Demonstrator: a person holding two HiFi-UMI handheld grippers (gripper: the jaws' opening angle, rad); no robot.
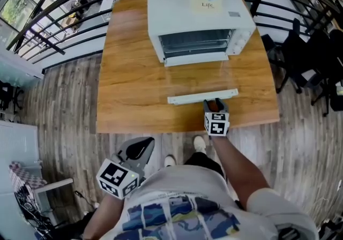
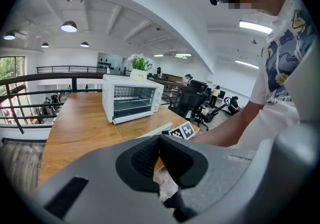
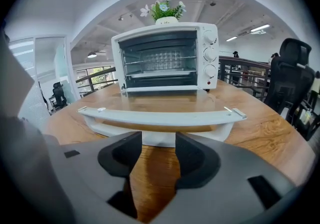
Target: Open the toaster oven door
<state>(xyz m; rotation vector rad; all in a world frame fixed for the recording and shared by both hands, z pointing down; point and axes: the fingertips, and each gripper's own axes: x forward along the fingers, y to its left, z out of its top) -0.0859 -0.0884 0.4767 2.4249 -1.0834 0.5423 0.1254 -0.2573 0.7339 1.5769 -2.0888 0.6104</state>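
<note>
Right tool (image 3: 152,150), jaws apart, seemingly just short of the crosswise door handle (image 3: 160,117).

The toaster oven (image 1: 198,22) in front of me is white and boxy. It stands upright at the far end of the wooden table (image 1: 128,73), its front facing me. Its door (image 1: 201,81) is fully open, folded down on its bottom hinge and lying about level just above the tabletop, and I can see the wood grain through its glass pane. A long white handle (image 1: 202,96) runs along the door's near edge. Three round knobs (image 3: 210,55) sit in a column right of the opening. Inside are wire racks.
</note>
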